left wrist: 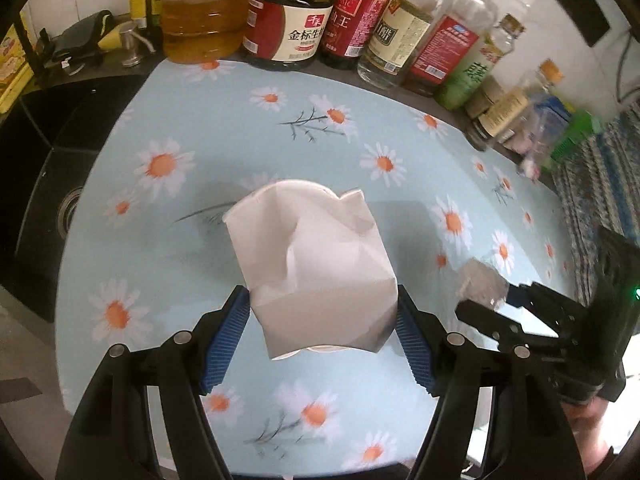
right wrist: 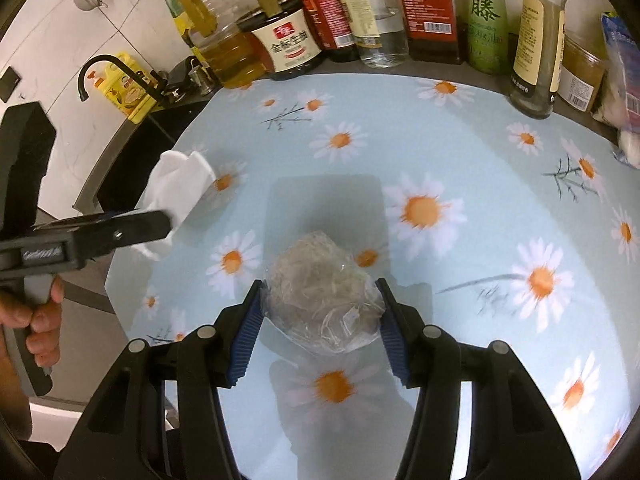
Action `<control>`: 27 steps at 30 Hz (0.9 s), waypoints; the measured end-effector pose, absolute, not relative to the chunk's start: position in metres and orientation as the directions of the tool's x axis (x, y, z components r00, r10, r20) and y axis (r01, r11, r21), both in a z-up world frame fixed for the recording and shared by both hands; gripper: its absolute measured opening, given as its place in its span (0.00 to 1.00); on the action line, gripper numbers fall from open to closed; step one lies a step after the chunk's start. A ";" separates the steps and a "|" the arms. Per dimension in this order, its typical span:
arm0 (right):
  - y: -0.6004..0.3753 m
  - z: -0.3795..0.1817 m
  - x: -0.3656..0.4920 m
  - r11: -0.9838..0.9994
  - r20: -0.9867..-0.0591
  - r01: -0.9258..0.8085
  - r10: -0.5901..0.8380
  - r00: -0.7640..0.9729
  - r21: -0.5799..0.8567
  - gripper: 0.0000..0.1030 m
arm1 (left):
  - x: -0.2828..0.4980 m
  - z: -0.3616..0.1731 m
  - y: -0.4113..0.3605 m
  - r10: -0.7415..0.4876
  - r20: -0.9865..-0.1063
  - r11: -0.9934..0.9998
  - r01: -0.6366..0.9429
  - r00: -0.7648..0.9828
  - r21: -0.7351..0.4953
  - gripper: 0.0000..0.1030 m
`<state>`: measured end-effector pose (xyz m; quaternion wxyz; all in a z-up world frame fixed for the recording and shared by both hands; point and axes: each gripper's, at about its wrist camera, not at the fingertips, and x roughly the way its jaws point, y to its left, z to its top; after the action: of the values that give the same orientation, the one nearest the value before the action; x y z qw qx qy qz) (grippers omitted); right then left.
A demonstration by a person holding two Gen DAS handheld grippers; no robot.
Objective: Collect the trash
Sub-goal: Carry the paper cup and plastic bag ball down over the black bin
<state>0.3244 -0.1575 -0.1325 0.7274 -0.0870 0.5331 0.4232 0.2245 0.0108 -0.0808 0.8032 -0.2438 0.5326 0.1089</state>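
Note:
My left gripper is shut on a crumpled white paper and holds it above the daisy-print mat. In the right wrist view the same paper shows at the left, in the left gripper. My right gripper is shut on a crumpled clear plastic wrap ball, held just above the mat. In the left wrist view the right gripper comes in from the right with the plastic at its tips.
A row of oil, sauce and vinegar bottles lines the back edge, also in the right wrist view. A black sink with a faucet lies to the left. A patterned cloth lies at the right.

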 end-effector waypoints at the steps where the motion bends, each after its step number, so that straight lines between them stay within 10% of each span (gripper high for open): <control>1: -0.155 -0.132 0.317 0.629 -0.851 -0.708 0.520 0.078 0.320 0.53 | 0.218 -0.079 0.012 -0.089 -0.906 0.861 -0.425 0.413 -0.278 0.67; 27: -0.131 -0.116 0.136 0.717 -0.853 -0.631 0.496 0.164 0.296 0.53 | 0.059 -0.085 0.017 -0.234 -0.875 0.918 -0.200 0.425 -0.342 0.67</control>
<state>0.1357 -0.1311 -0.1158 0.7601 -0.0634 0.5299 0.3706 0.0593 0.0171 -0.0852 0.8195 -0.2021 0.5361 -0.0103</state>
